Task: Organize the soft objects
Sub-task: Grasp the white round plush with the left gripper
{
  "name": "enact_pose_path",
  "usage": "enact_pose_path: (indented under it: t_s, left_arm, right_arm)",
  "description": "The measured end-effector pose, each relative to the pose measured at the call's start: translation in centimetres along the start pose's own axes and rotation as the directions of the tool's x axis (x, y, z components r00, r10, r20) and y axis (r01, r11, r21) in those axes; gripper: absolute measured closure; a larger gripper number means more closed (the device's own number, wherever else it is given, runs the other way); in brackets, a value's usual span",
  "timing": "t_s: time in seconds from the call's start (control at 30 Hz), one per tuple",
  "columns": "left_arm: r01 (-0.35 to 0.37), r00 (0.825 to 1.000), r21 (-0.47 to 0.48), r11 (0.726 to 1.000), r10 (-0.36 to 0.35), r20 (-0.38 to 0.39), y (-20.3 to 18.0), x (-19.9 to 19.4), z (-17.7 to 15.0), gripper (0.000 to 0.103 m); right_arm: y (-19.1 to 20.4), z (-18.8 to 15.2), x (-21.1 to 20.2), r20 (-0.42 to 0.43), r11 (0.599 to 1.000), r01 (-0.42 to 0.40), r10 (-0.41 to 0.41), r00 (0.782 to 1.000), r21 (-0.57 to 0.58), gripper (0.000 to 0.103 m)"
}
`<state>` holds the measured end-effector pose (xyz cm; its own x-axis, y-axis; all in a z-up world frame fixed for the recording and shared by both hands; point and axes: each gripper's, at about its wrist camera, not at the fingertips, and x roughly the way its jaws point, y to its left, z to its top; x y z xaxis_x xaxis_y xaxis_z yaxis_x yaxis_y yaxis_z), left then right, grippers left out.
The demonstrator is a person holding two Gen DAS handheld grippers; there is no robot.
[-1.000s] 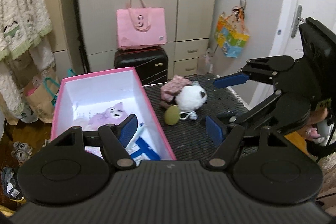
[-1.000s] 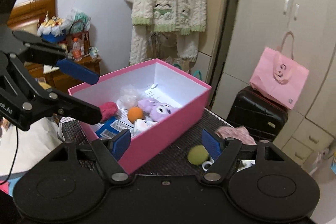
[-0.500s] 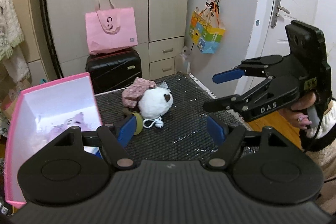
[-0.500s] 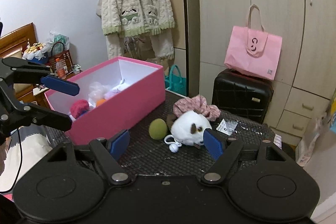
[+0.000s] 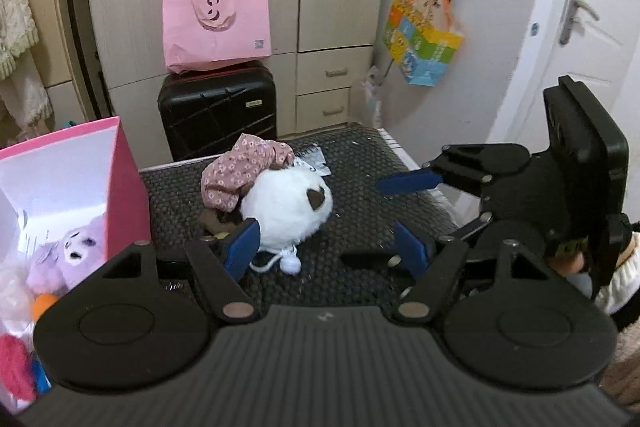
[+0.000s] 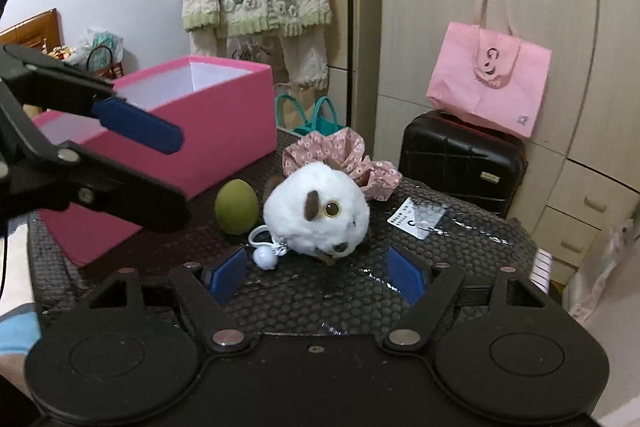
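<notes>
Soft toys wait on the dark mesh desk: a round white plush with a brown ear patch and a yellow eye lies near the middle, straight ahead of the right gripper, just beyond the gap between its blue pads. It is close to ball-shaped, so it has no clear long axis; its white cord loop and pom-pom trail toward the left pad. The right jaws stand spread with nothing between them. The left gripper is also released and empty; from its camera the plush sits ahead and toward its left pad. Judging by both views, the right gripper is better lined up on it.

A green egg-shaped toy stands just beside the plush toward the box, and a floral pink scrunchie lies touching it behind, toward the far edge.

At the desk's left edge the open pink box already holds a purple plush, an orange ball and a fuzzy red thing.
</notes>
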<state>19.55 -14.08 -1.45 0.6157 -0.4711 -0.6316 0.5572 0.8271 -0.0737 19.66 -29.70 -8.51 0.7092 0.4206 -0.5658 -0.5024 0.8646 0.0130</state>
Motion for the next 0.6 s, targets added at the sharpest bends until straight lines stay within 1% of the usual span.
enact_pose_path:
  t_s: [0.03, 0.1, 0.23, 0.27, 0.33, 0.4, 0.47, 0.53, 0.6]
  left_arm:
    - [0.007, 1.0, -0.004, 1.0, -0.007, 0.003, 0.0, 0.7, 0.1, 0.03]
    - [0.057, 0.998, -0.023, 0.998, -0.056, 0.032, 0.3, 2.0, 0.2, 0.03]
    - [0.075, 0.997, -0.088, 0.993, -0.073, 0.02, 1.1, 4.6, 0.4, 0.03]
    - [0.068, 0.998, -0.104, 0.992, -0.067, 0.014, 1.3, 5.3, 0.4, 0.03]
    - [0.03, 1.0, -0.112, 0.993, -0.028, 0.014, 1.4, 6.3, 0.3, 0.03]
    - [-0.05, 0.998, -0.089, 0.995, 0.052, 0.027, 1.2, 7.2, 0.1, 0.03]
    - [-0.137, 0.989, -0.04, 0.99, 0.139, 0.051, 0.9, 7.7, -0.2, 0.027]
    - [-0.166, 0.985, -0.025, 0.986, 0.167, 0.051, 0.9, 8.1, -0.2, 0.027]
    - [-0.149, 0.987, -0.05, 0.988, 0.151, 0.045, 1.2, 8.3, -0.3, 0.027]
  right_arm:
    - [-0.1, 0.0, 0.6, -0.001, 1.0, -0.007, 0.007, 1.0, -0.005, 0.021]
    - [-0.6, 0.0, 2.1, -0.004, 1.0, -0.019, 0.018, 1.0, -0.014, 0.021]
    - [-1.2, 0.0, 4.1, -0.008, 0.998, -0.041, 0.041, 0.999, -0.039, 0.021]
    - [-1.3, 0.0, 4.4, -0.003, 0.998, -0.043, 0.043, 0.999, -0.048, 0.021]
    - [-1.5, -0.1, 5.1, 0.006, 0.996, -0.061, 0.062, 0.998, -0.064, 0.021]
    - [-1.5, -0.1, 5.9, -0.003, 0.994, -0.073, 0.073, 0.997, -0.076, 0.021]
    - [-1.7, -0.1, 6.3, 0.004, 0.994, -0.08, 0.08, 0.997, -0.081, 0.019]
    - [-1.9, 0.1, 6.6, 0.003, 0.991, -0.103, 0.104, 0.995, -0.08, 0.019]
    - [-2.0, 0.1, 6.8, 0.003, 0.989, -0.121, 0.121, 0.993, -0.086, 0.019]
